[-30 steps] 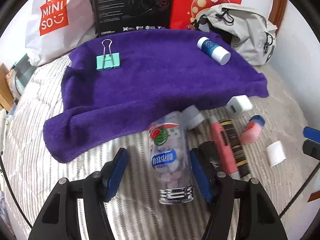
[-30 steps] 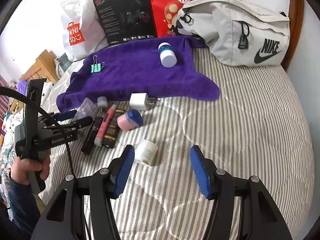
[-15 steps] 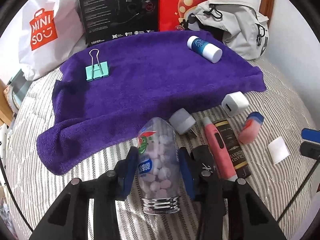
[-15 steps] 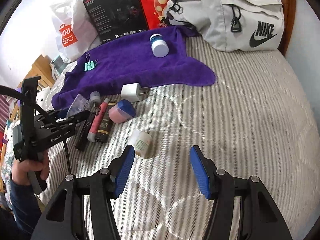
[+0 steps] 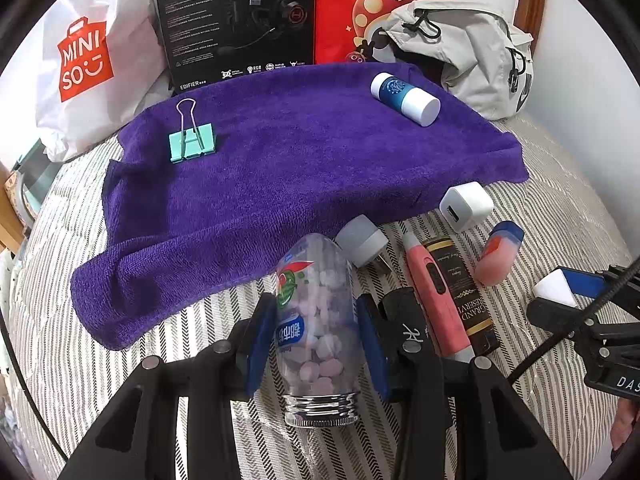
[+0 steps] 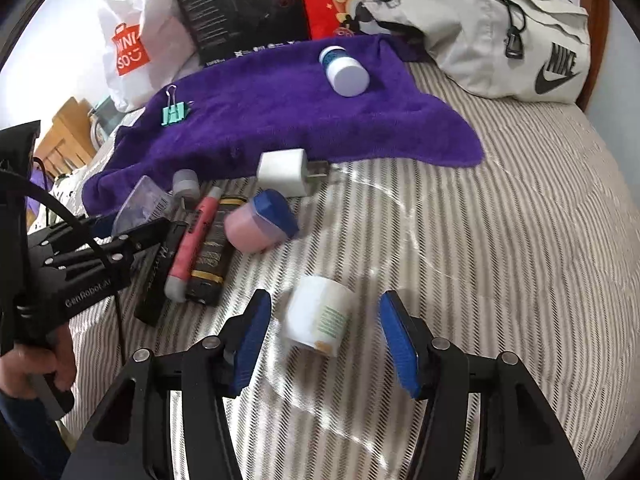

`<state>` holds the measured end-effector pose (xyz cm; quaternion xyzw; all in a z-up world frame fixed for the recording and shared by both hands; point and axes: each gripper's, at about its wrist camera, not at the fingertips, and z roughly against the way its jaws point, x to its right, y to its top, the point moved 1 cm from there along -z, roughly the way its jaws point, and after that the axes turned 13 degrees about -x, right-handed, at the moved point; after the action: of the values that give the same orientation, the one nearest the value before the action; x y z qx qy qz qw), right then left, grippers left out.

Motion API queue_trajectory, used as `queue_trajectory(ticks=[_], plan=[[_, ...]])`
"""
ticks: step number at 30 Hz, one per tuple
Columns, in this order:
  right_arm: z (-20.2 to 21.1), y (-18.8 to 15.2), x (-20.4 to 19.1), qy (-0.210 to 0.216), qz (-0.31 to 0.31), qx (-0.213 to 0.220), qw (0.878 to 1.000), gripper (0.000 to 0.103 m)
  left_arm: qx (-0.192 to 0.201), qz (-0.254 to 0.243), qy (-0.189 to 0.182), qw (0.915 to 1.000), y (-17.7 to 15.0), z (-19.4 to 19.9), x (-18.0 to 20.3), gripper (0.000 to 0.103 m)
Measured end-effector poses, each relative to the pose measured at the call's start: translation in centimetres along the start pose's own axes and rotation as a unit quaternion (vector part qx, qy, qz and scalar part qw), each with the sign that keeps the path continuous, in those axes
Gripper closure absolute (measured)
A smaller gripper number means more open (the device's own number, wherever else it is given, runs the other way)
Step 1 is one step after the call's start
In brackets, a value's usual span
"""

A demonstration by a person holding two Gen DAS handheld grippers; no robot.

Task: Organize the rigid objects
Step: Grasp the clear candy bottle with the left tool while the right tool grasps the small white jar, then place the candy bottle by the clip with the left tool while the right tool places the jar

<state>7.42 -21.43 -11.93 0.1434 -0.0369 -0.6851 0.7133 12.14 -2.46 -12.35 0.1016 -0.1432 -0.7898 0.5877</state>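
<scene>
A clear candy bottle with pink tablets and a silver cap lies on the striped bed, and my left gripper is shut on its sides. On the purple towel rest a teal binder clip and a blue-and-white bottle. My right gripper is open around a small white jar, whose sides are clear of both pads. Beside it lie a pink pen, a black-gold tube, a pink jar with a blue lid, a white charger and a grey plug.
A grey Nike bag, a black headset box, a red bag and a white Miniso bag line the back of the bed. A wooden headboard stands at the far right. A hand holds the left gripper.
My left gripper's fingers have shut on the candy bottle. My right gripper has moved forward and down, so the white jar now sits between its open fingers.
</scene>
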Motion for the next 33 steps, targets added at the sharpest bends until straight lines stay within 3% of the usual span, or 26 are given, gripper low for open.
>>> queue_trajectory(ticks=[5,10,12,14,16,26,33], plan=[[0.4,0.0,1.8,-0.020,-0.020,-0.003,1.000,0.050,0.004,0.000,0.001,1.0000,-0.1,0.0,0.0,0.063],[-0.1,-0.1,0.9,-0.055,0.002,0.000,0.998,0.051,0.007,0.001,0.003,1.0000,-0.2,0.0,0.1,0.063],[-0.3,-0.2,0.1,-0.080,0.014,0.008,0.997,0.055,0.009,0.002,0.003,1.0000,-0.2,0.0,0.1,0.063],[-0.4,-0.1,-0.6,-0.083,0.030,0.018,0.996,0.068,0.009,0.001,0.005,0.9999,-0.2,0.0,0.2,0.063],[-0.4,0.0,-0.8,-0.079,0.038,0.018,0.996,0.074,0.009,0.001,0.006,0.9999,-0.2,0.0,0.2,0.063],[0.7,-0.5,1.0,-0.021,0.029,-0.001,0.999,0.074,0.005,0.001,-0.015,0.9999,-0.6,0.4,-0.4,0.064],[2.5,0.2,1.0,-0.005,0.038,0.010,0.999,0.074,0.006,0.021,-0.030,0.9993,-0.9,1.8,-2.0,0.064]])
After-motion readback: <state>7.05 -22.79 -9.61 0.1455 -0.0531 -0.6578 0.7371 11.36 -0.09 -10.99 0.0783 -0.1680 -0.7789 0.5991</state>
